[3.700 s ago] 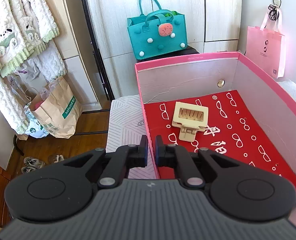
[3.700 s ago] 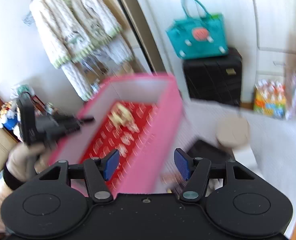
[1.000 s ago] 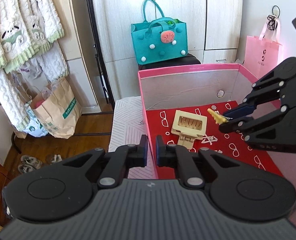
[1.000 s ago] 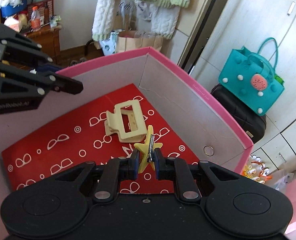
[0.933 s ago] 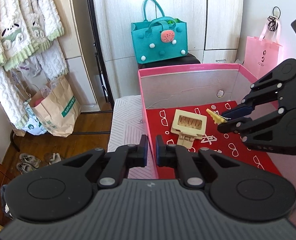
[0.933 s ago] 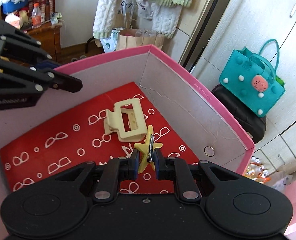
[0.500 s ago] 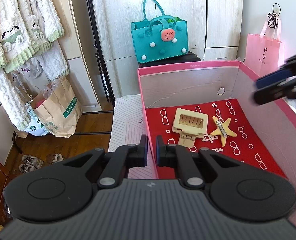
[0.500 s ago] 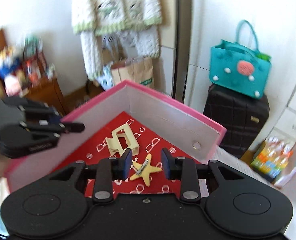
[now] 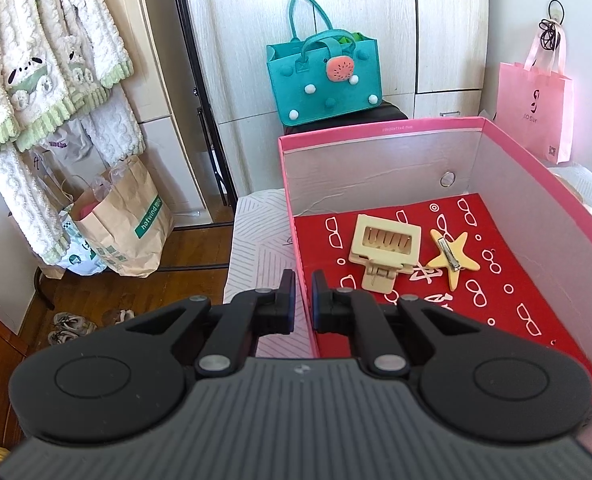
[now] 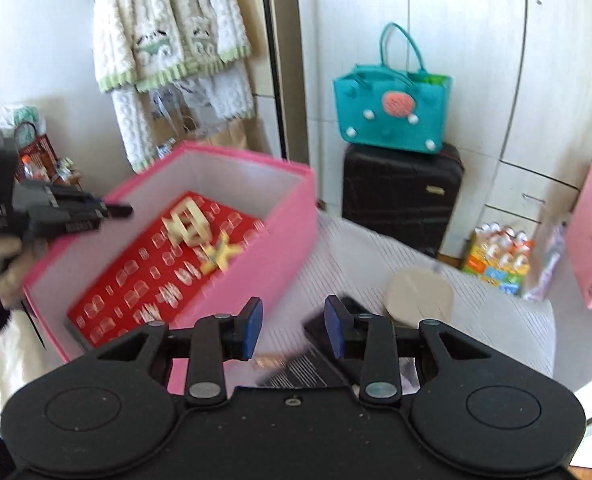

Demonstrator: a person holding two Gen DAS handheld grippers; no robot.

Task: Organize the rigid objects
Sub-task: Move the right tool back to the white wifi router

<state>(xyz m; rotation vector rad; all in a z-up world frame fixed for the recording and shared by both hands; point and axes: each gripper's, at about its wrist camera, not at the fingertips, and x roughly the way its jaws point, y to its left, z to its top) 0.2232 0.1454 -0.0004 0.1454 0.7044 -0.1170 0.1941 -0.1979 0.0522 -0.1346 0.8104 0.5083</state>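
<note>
A pink box (image 9: 380, 130) with a red patterned floor holds a cream claw hair clip (image 9: 384, 248) and a yellow star hair clip (image 9: 454, 259) lying side by side. My left gripper (image 9: 300, 296) is shut on the box's left wall (image 9: 296, 240) near the front corner. My right gripper (image 10: 293, 326) is open and empty, outside the box over the bed, right of the box's pink side (image 10: 251, 280). Both clips show blurred in the right wrist view (image 10: 203, 240).
On the bed near my right gripper lie a round beige object (image 10: 420, 294) and a dark flat object (image 10: 316, 356). A teal bag (image 9: 324, 80) sits on a black suitcase (image 10: 400, 196). A pink bag (image 9: 536, 108) hangs at right.
My right gripper let go of the star clip in the box, opened, and pulled back out to the right. The left gripper has stayed on the box wall.
</note>
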